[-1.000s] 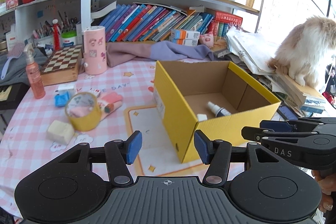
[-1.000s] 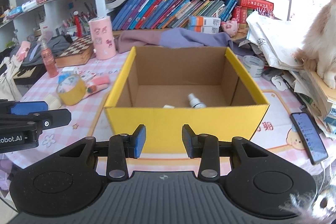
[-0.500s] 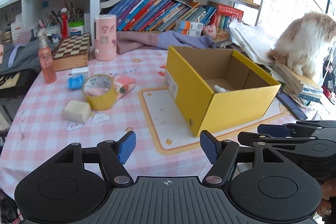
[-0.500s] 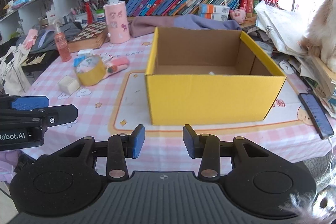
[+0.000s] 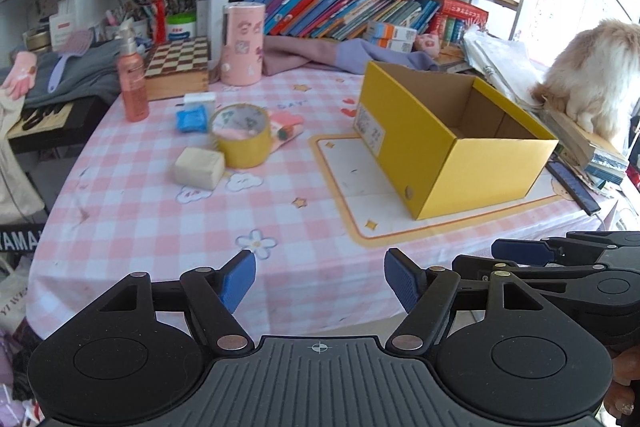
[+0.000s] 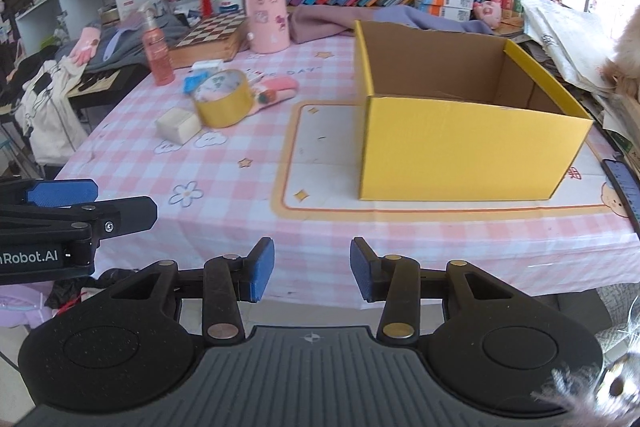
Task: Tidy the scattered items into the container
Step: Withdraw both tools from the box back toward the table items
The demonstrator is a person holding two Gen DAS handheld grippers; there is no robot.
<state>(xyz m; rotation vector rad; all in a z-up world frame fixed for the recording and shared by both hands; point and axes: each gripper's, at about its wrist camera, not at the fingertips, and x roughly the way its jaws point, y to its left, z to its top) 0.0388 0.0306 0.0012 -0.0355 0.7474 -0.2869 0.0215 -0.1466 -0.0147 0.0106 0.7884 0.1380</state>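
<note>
The yellow cardboard box [image 5: 480, 163] [image 6: 460, 151] stands open on the right of the pink checked table; its floor is hidden from this low angle. Left of it lie a yellow tape roll [image 5: 242, 143] [image 6: 224, 107], a cream block [image 5: 199, 167] [image 6: 178, 124], a pink soft item [image 5: 286, 129] [image 6: 276, 91] and a blue packet [image 5: 193, 119] [image 6: 192, 81]. My left gripper [image 5: 320, 279] hangs over the table's near edge, its jaws opening with nothing between them. My right gripper [image 6: 312, 269] sits beside it, jaws narrower, also opening and holding nothing.
A pink spray bottle [image 5: 132, 83], a pink tin [image 5: 243, 45] and a chessboard box [image 5: 176, 67] stand at the back left. A fluffy cat [image 5: 592, 67] sits on stacked papers at the right. A phone [image 6: 624, 187] lies by the box. Crowded bookshelves run behind.
Both grippers have pulled back from the box to the table's near edge. The small bottle inside the box has dropped out of sight. The left jaws have widened clearly, the right ones slightly.
</note>
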